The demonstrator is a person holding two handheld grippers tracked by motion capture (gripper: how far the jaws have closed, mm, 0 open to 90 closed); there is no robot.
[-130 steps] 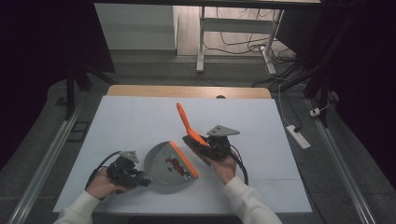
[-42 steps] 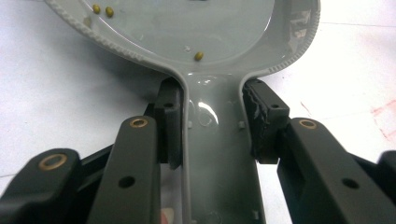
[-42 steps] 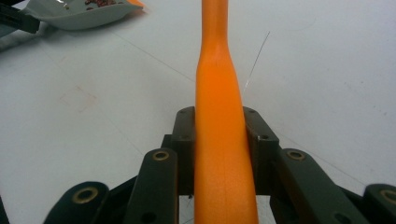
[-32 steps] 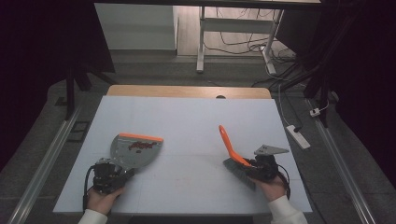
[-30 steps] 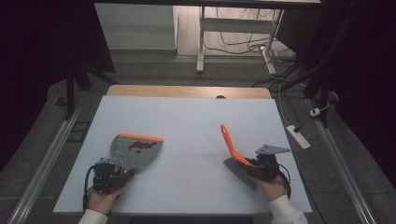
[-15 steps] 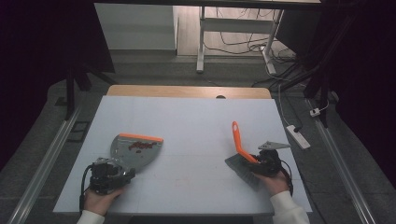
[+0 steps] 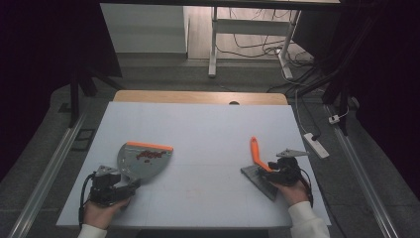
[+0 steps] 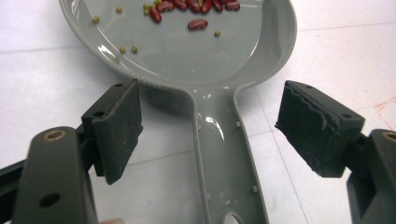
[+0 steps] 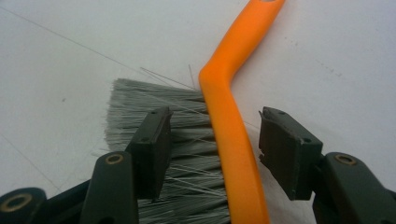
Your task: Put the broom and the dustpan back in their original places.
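Hand-held gripper, left (image 8: 210, 135): your jaws stand wide apart, released, either side of the grey dustpan (image 8: 187, 51) handle, touching neither side. Dustpan lies flat on the white bench (image 7: 208, 129) at near left, red beans (image 8: 196, 9) and small green ones in its pan, orange lip at the far edge. Hand-held gripper, right (image 9: 212, 144): your jaws are open, straddling the orange-handled brush (image 9: 229, 140); brush rests on the bench at near right, grey bristles (image 9: 154, 121) splayed sideways.
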